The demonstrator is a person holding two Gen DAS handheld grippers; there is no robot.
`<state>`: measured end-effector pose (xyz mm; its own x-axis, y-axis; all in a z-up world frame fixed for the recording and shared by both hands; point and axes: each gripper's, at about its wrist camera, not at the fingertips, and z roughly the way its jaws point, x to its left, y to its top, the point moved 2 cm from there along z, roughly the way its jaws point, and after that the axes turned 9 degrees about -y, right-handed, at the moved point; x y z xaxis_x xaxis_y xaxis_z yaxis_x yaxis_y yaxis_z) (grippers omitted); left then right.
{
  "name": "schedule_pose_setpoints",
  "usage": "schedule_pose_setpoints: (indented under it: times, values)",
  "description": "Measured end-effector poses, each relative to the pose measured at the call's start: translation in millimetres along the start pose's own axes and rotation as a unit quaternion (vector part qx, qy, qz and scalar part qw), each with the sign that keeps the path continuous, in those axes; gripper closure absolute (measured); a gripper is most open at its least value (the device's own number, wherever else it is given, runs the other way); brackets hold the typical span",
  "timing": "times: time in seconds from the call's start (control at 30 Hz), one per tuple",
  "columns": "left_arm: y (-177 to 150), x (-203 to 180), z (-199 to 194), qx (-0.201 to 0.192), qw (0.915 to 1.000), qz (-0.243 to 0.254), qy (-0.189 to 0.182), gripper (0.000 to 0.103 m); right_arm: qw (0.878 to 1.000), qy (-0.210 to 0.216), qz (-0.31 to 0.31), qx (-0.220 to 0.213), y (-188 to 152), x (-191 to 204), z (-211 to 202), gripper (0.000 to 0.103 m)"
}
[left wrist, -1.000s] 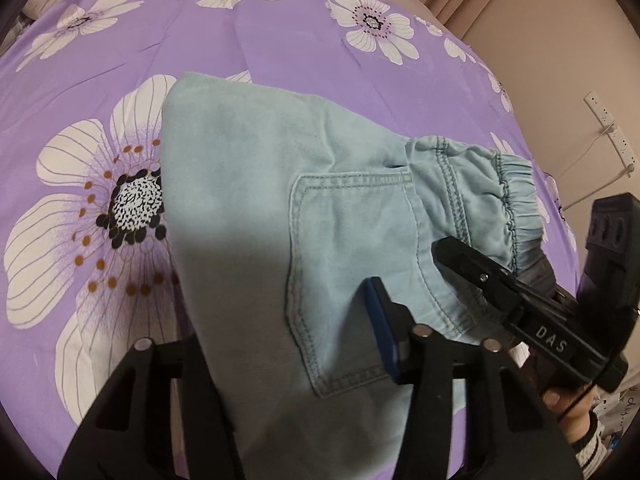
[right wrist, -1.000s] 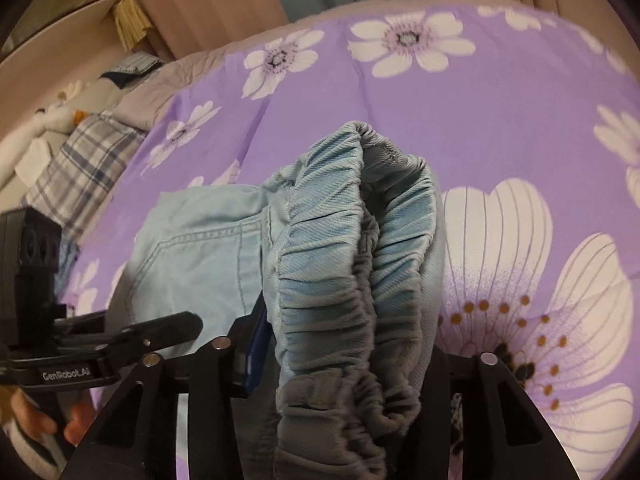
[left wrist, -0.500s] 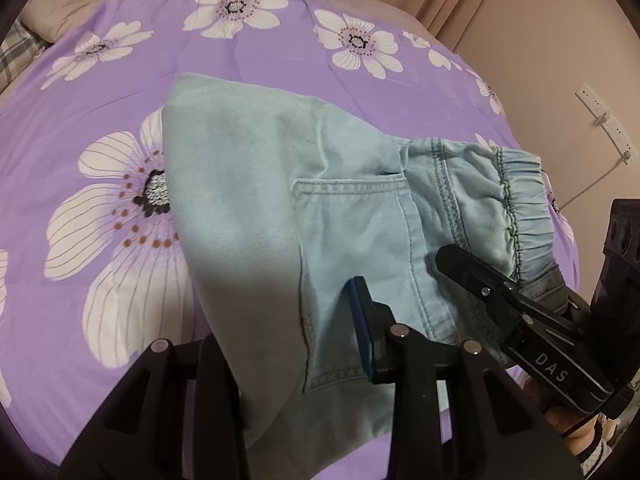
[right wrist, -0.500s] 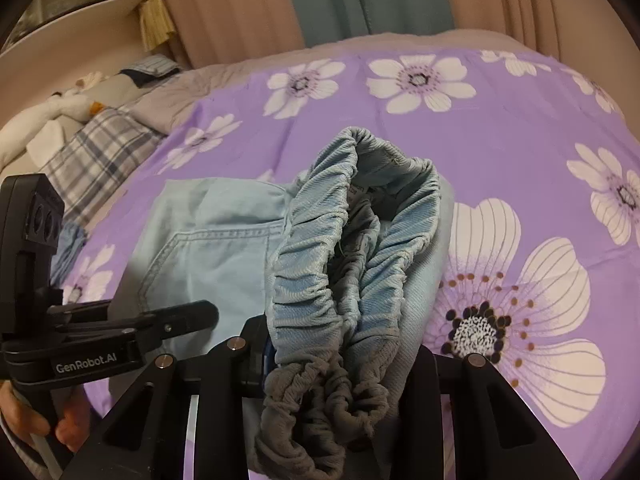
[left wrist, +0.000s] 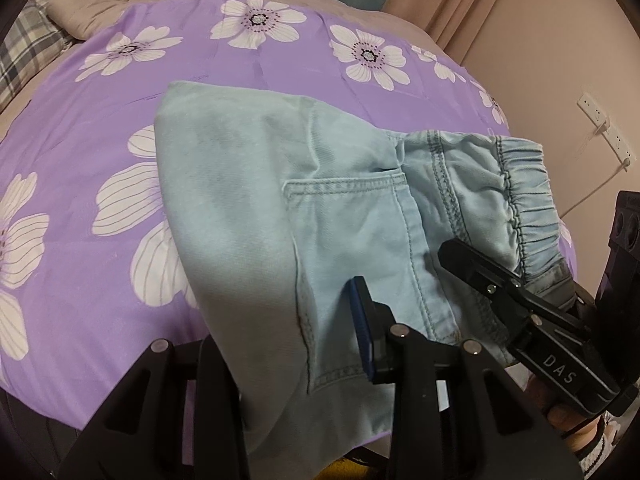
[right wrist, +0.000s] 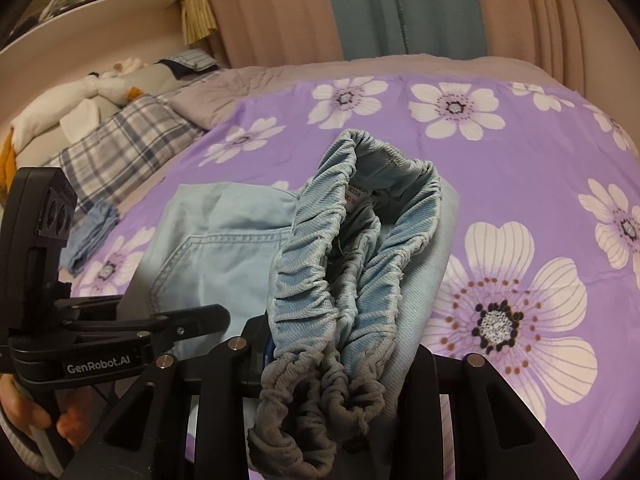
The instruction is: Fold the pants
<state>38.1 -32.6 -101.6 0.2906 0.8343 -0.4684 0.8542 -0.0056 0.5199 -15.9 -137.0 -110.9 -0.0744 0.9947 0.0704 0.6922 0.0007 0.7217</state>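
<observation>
1. The pants [left wrist: 256, 208], pale blue denim with an elastic waistband [right wrist: 340, 280], lie folded on the near part of a purple bedspread [left wrist: 100, 128] printed with white flowers. Their near edge is lifted off the bed by both grippers.
2. A back pocket [left wrist: 352, 248] with stitched seams faces up in the left wrist view, just left of the gathered waistband, which sits at the right end of the garment.
3. The left gripper [left wrist: 288, 352] has its fingers closed over the near edge of the pants below the pocket; the cloth drapes between them and hides the left finger.
4. The right gripper [right wrist: 340, 368] pinches the bunched waistband, which spills down between its fingers. In the left wrist view it reaches in from the right, with the person's hand [left wrist: 568, 420] behind it.
5. Farther off, a plaid pillow [right wrist: 120, 140] and a heap of white and grey bedding lie at the far left of the bed, and beige and teal curtains [right wrist: 360, 12] hang behind it.
6. A white power strip [left wrist: 604, 128] hangs on the wall at the right.
</observation>
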Motion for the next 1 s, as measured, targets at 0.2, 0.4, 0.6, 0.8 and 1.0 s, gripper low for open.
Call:
schedule_pose_setpoints:
  times: [0.2, 0.4, 0.6, 0.8, 1.0]
  values:
    - [-5.2, -0.1, -12.6, -0.009, 0.9999, -0.005, 0.011, 0.071, 1.0, 0.01, -0.01, -0.005, 0.3, 9.7, -4.6, 0.067]
    - [-5.1, 0.5, -22.9, -0.022, 0.9997, -0.006, 0.014, 0.071, 1.0, 0.016, -0.021, -0.017, 3.4, 16.2, -11.0, 0.067]
    - [-2.4, -1.2, -31.5, -0.033, 0.9993, 0.0, 0.016, 0.071, 0.999, 0.019, -0.025, -0.026, 6.8, 18.9, -16.3, 0.067]
    - [0.3, 0.7, -36.2, -0.038, 0.9992, -0.003, 0.011, 0.071, 0.999, 0.022, -0.031, -0.036, 12.5, 22.3, -22.2, 0.067]
    - [4.2, 2.0, -39.6, -0.041, 0.9991, -0.001, 0.013, 0.071, 0.998, 0.026, -0.035, -0.042, 16.7, 24.6, -24.2, 0.067]
